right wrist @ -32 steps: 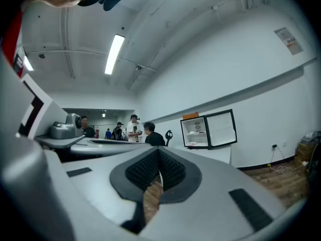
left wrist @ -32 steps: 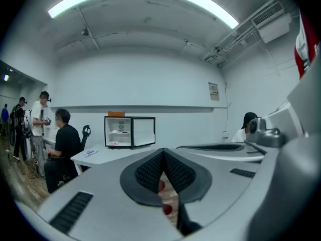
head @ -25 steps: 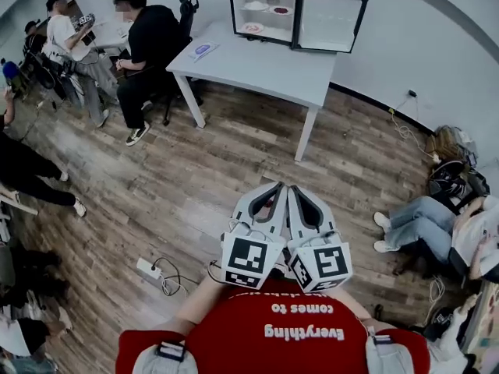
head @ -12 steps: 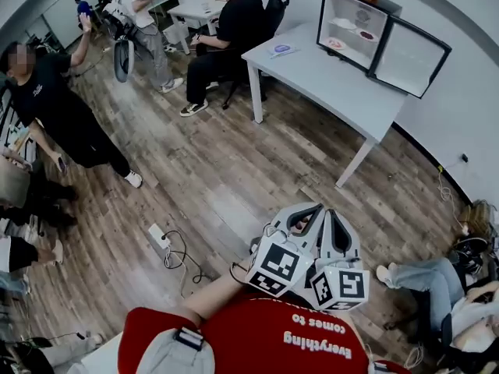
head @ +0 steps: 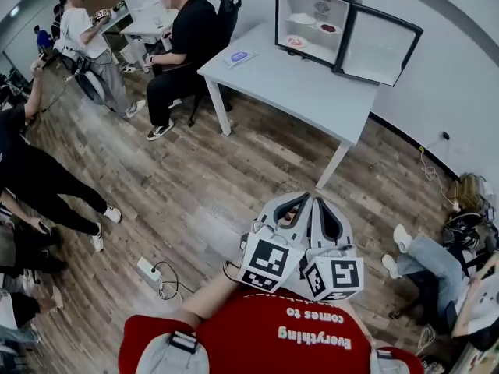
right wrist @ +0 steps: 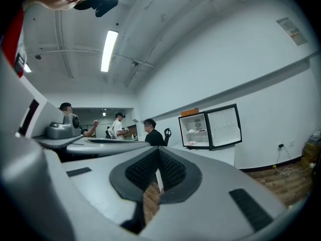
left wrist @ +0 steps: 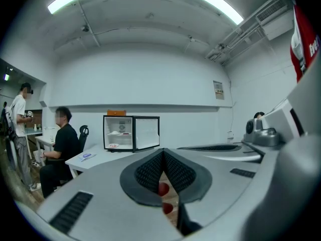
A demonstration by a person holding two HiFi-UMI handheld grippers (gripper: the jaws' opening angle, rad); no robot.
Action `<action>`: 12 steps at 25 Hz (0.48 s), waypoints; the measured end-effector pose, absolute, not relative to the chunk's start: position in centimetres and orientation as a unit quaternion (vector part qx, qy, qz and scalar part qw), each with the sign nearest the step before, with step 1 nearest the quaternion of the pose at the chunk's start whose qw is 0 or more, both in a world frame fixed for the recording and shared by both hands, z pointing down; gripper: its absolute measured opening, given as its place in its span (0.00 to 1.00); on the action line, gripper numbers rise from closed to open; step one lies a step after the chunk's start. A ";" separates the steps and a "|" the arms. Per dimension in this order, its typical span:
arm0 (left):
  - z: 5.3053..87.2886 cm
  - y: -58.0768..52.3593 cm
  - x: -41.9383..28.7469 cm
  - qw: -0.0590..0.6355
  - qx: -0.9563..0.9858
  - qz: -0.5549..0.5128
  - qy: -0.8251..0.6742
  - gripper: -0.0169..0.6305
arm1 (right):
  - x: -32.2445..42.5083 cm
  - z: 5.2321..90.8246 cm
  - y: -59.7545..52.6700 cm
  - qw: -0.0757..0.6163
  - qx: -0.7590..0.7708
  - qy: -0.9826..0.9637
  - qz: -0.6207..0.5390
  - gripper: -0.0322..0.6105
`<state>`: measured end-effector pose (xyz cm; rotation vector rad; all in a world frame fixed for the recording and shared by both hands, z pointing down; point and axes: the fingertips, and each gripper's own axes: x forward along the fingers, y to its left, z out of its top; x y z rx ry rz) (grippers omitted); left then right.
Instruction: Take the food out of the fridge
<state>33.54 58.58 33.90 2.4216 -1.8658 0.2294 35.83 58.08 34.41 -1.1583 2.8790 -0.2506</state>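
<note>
Plainly, both tools are closed and empty. The left tool (left wrist: pixel 162 158) shows its ribbed black pads (left wrist: pixel 148 172) meeting at the tips, and the right tool (right wrist: pixel 158 157) shows the same. In the head view the two grey, wedge-shaped tools lie side by side, touching, each with a black-and-white marker cube (head: pixel 269 259) at its rear.

The fridge (head: pixel 312 14) is a small black-framed box with a white lining. It stands on the smooth white tabletop (head: pixel 296 84), with its door (head: pixel 380 45) swung open beside it. The food (head: pixel 301 19) sits on round plates (head: pixel 295 42) inside the fridge.

Compared with half a second earlier, the fridge appears further left in the head view. The tools keep the same closed, paired pose.

The fridge and its food lie well apart from both tools, across a stretch of wood-plank floor (head: pixel 203 185).
</note>
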 end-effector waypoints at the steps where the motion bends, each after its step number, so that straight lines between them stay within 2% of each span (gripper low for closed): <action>1: 33.6 57.2 32.6 0.035 0.792 0.072 -0.606 0.03 | 34.9 34.1 56.7 0.015 -0.375 0.924 -0.076 0.07; 12: 31.1 44.3 22.4 0.020 0.812 0.060 -0.581 0.03 | 24.7 31.8 44.1 0.022 -0.406 0.911 -0.061 0.07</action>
